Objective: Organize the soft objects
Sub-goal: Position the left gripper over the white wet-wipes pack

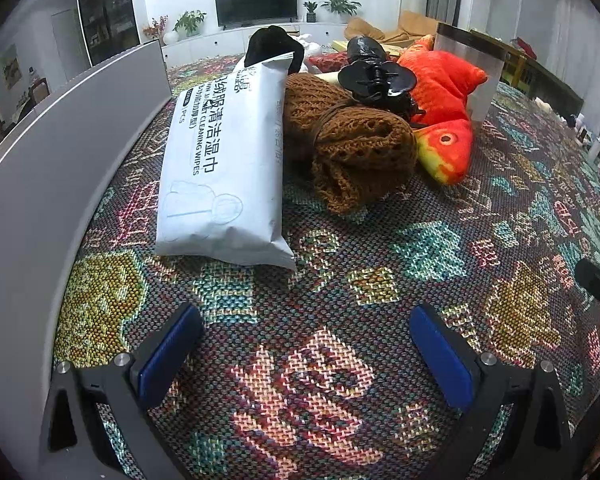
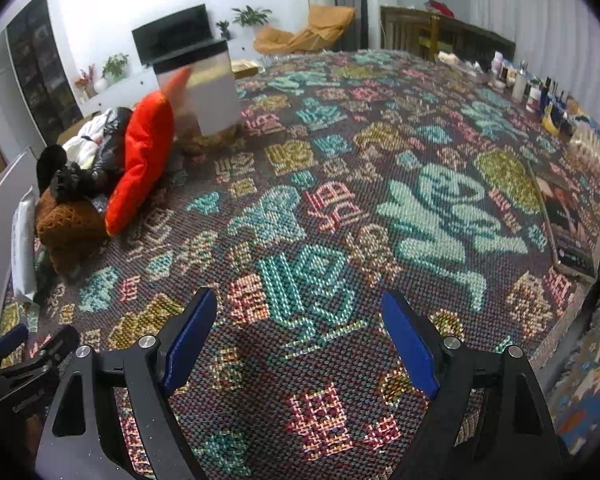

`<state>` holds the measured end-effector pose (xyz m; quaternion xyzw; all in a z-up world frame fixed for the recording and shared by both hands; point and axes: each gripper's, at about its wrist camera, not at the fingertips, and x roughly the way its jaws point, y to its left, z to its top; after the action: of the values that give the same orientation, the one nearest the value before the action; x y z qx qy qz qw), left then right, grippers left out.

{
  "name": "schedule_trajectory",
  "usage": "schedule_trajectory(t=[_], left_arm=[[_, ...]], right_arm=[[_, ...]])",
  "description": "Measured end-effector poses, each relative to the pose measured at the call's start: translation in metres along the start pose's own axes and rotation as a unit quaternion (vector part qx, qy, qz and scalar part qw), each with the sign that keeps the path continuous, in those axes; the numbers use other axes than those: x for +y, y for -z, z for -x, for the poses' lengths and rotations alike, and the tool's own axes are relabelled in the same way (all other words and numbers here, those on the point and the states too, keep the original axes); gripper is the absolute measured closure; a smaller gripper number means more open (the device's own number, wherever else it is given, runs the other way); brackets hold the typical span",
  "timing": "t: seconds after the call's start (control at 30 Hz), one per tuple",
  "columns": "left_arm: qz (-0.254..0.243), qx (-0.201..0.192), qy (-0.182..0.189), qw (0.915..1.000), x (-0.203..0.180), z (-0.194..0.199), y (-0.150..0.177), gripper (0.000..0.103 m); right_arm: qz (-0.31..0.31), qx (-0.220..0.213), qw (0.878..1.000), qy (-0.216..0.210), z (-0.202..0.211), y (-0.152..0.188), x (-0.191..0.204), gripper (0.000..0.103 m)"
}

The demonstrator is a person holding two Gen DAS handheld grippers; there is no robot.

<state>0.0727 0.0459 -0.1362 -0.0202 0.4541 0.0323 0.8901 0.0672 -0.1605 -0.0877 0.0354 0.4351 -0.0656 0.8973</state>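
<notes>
A table covered by a woven, brightly patterned cloth (image 1: 340, 280) holds a small heap of things, and the brown knitted scarf (image 1: 352, 140) at its middle serves as the landmark here.

Far left of the scarf, a grey panel (image 1: 60, 168) stands upright along the table edge. Just left of the scarf, touching it, lies a white pack of cleaning wipes (image 1: 220, 152). A black hair claw clip (image 1: 374, 80) sits on the scarf's far top, and a dark cord is tied around the scarf. Just right of the scarf, touching it, lies an orange-red plush fish (image 1: 448, 120). Behind the fish stands a translucent container with a dark rim (image 1: 476, 68).

The left gripper (image 1: 304, 344) hovers near the scarf's front, fingers spread wide, holding nothing. The right gripper (image 2: 300, 340) hovers well to the right of the scarf over bare cloth, also spread and empty.

Likely risks: the items overlap, so pinching the scarf could drag the clip off or shift the fish. The loose knit could snag or sag from a shallow grip. The smooth wipes pack may slip between the pads. A push on the fish could knock the container behind it.
</notes>
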Motion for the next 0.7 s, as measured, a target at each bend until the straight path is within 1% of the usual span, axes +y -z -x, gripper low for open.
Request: schedule_trajectory(t=[0.13, 0.23, 0.33, 0.5, 0.7], left_arm=[[0.0, 0.003, 0.0, 1.0, 0.003, 0.003, 0.003, 0.0], [-0.007, 0.016, 0.007, 0.9998, 0.003, 0.0, -0.004, 0.0], [-0.027, 0.028, 0.024, 0.999, 0.007, -0.008, -0.016, 0.0], [-0.04, 0.011, 0.037, 0.9985, 0.013, -0.014, -0.024, 0.0], [-0.04, 0.006, 0.04, 0.9984, 0.018, -0.012, -0.023, 0.0]], right_arm=[[-0.006, 0.017, 1.0, -0.001, -0.007, 0.001, -0.002, 0.016], [0.002, 0.024, 1.0, 0.006, -0.01, 0.003, 0.001, 0.015], [0.014, 0.028, 0.999, 0.017, -0.012, 0.003, 0.006, 0.015], [0.021, 0.033, 0.999, 0.025, -0.013, 0.004, 0.009, 0.014], [0.025, 0.034, 0.999, 0.029, -0.016, 0.003, 0.011, 0.012]])
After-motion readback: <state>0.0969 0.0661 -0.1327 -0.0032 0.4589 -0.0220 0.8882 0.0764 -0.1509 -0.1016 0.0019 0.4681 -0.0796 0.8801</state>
